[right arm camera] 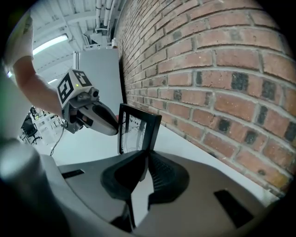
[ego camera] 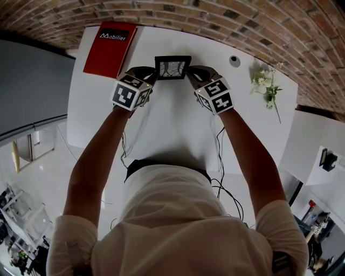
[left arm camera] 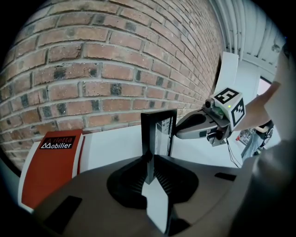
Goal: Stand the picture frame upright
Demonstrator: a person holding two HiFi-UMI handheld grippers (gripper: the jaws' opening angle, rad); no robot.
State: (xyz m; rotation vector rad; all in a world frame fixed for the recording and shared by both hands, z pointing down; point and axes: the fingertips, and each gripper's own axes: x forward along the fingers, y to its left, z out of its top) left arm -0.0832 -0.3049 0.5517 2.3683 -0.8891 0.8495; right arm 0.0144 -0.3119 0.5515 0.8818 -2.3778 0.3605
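A small black picture frame stands upright on the white table, close to the brick wall, its glass facing me. My left gripper is shut on its left edge and my right gripper on its right edge. In the left gripper view the frame rises edge-on from between the jaws, with the right gripper touching its far side. The right gripper view shows the frame pinched the same way, and the left gripper meets it from the other side.
A red booklet lies flat at the table's back left. A sprig of white flowers and a small round grey object sit at the back right. The brick wall runs just behind the frame. Cables hang off the table's near edge.
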